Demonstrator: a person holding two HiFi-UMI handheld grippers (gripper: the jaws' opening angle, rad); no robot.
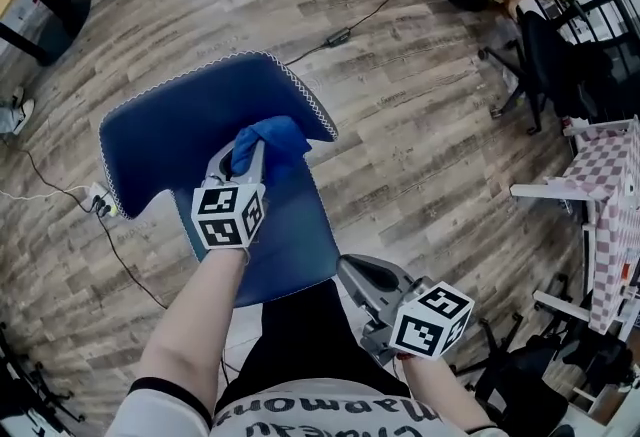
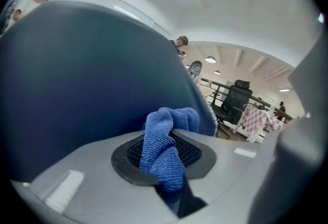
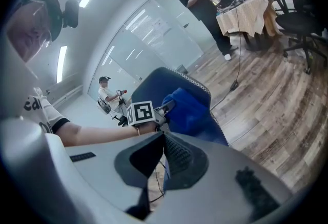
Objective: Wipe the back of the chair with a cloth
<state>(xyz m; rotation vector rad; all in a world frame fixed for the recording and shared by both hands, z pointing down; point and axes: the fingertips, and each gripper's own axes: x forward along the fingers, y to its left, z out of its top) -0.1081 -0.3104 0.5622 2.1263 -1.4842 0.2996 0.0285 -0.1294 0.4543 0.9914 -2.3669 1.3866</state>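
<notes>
Where the head view looks down, the left tongs [image 1: 243, 163] are clamped on a bunched blue cloth [image 1: 272, 139]. The cloth bulges out just ahead of their tips and lies against the back of the blue chair [image 1: 165, 125], whose white-stitched edge curves round beyond them. The left gripper view alone shows the grip itself: a fold of the cloth runs down between the two dark pads [image 2: 192, 154] and is pinched there, with the chair back filling everything left of the tongs. Behind and to the right of the left tongs, close to the person's body, the right tongs [image 1: 360, 277] hang apart from the chair. Their own view shows what the head view cannot: the jaws are drawn together with nothing between them. Ahead of them, that view also catches the left tongs from the side, with the cloth against the chair's rim. To their right lies wooden floor [image 3: 277, 100], with a black office chair [image 3: 302, 23] beyond.
</notes>
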